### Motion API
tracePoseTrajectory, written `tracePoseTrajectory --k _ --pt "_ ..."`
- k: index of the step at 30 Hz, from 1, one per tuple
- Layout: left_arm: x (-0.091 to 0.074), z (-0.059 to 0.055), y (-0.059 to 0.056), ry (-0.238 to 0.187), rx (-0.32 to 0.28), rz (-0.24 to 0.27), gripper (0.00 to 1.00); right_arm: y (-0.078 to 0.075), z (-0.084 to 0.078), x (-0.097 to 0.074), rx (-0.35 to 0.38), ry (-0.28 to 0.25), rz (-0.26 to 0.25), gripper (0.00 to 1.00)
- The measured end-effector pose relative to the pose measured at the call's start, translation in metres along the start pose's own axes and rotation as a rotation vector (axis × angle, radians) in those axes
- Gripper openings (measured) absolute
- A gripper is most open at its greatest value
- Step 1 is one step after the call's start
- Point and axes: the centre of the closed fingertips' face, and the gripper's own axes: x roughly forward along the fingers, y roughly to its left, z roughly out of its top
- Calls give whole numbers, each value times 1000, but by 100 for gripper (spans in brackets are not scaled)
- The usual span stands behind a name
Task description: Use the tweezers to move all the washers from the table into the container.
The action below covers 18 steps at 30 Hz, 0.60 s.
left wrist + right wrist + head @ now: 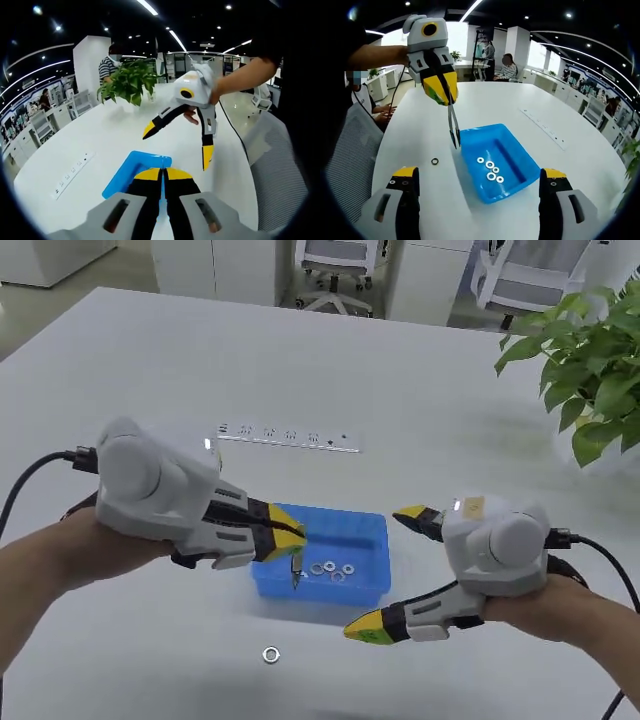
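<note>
Left gripper [285, 535] clamps tweezers [296, 572] over blue container [375, 525]; right gripper [378, 572] gapes empty. Last table washer [271, 654], container's 6 o'clock, needs fine pinch.

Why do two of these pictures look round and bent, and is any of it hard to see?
Left gripper view and right gripper view: fisheye lenses bend the table edge into curves. Head view: lines are straight, light is even, only a faint shadow beside the blue container. Right gripper view: washers and tweezers look sharp.
</note>
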Motion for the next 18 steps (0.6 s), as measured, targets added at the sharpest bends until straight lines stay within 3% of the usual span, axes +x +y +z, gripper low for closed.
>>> tracePoseTrajectory --k 18 --pt "-5 -25 -20 22 -16 -17 5 16 -14 -11 33 6 -19 100"
